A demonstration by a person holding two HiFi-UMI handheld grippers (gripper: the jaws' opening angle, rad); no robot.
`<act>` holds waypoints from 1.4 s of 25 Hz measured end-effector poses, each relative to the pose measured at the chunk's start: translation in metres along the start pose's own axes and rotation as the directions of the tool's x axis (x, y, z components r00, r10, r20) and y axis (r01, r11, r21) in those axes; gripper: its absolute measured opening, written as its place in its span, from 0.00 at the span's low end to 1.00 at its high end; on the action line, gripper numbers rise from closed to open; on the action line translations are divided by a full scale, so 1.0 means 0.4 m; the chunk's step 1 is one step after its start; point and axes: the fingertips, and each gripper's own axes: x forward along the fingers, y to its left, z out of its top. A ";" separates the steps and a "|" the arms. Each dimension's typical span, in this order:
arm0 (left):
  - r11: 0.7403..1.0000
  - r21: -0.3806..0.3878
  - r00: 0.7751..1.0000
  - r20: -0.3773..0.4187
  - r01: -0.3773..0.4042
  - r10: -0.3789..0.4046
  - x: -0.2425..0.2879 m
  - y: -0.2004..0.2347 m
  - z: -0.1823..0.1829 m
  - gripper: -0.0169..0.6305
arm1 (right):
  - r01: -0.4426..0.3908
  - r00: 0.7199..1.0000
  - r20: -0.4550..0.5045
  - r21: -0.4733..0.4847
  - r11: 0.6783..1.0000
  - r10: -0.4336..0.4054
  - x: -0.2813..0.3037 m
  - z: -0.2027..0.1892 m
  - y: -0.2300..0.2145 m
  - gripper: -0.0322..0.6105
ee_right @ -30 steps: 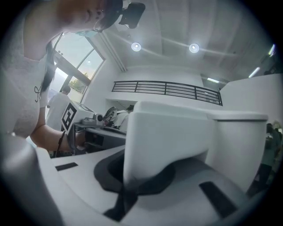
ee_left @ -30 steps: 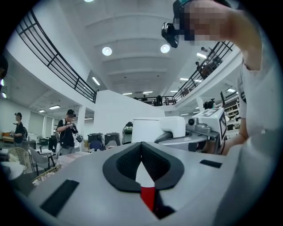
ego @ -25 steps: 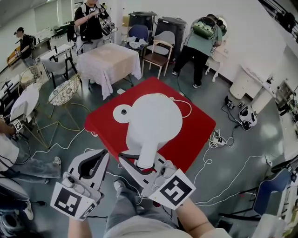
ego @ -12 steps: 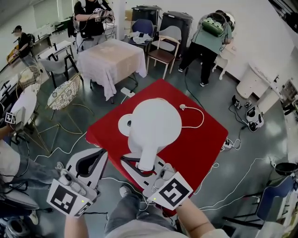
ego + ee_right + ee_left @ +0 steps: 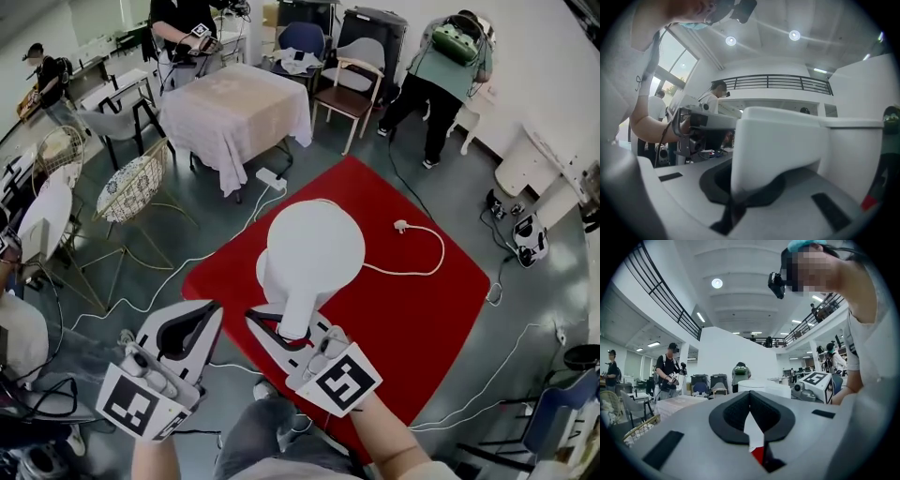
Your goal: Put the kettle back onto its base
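Observation:
My right gripper (image 5: 281, 330) is shut on the handle of a white kettle (image 5: 314, 248) and holds it above the red table (image 5: 422, 309). The handle (image 5: 778, 150) fills the right gripper view, clamped between the dark pads. The white round base (image 5: 262, 272) lies on the table just left of the kettle body, and only a sliver of it shows. Its cord (image 5: 412, 267) runs right to a plug (image 5: 401, 226). My left gripper (image 5: 212, 309) hovers left of the handle, shut and holding nothing. From the left gripper view the kettle (image 5: 764, 387) appears beyond the closed pads.
A cloth-covered table (image 5: 244, 103) and a wooden chair (image 5: 356, 89) stand beyond the red table. Wire chairs (image 5: 131, 187) are at the left. Cables (image 5: 187, 272) trail over the floor. Several people stand at the room's edges.
Both grippers and the kettle have moved forward over the red table. The base, earlier apart at the kettle's left, is now mostly hidden under it.

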 end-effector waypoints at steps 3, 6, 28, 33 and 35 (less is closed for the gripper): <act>1.000 0.001 1.000 -0.007 0.001 -0.001 0.018 0.034 -0.029 0.04 | 0.006 1.000 -0.008 0.013 1.000 -0.006 0.044 -0.045 -0.031 0.06; 1.000 -0.010 1.000 -0.011 -0.001 0.001 0.023 0.060 -0.060 0.04 | 0.015 1.000 -0.011 0.030 0.999 -0.014 0.080 -0.087 -0.050 0.06; 0.998 -0.061 0.999 -0.042 0.004 -0.007 0.058 0.124 -0.135 0.04 | 0.002 0.999 -0.038 0.054 0.999 0.000 0.161 -0.181 -0.112 0.06; 0.998 -0.064 0.999 -0.043 0.024 -0.026 0.064 0.112 -0.125 0.04 | -0.026 1.000 -0.009 0.109 0.994 0.027 0.131 -0.189 -0.113 0.14; 0.998 -0.062 0.999 -0.045 0.027 -0.030 0.065 0.105 -0.124 0.04 | -0.017 1.000 -0.011 0.113 0.993 0.018 0.111 -0.194 -0.117 0.18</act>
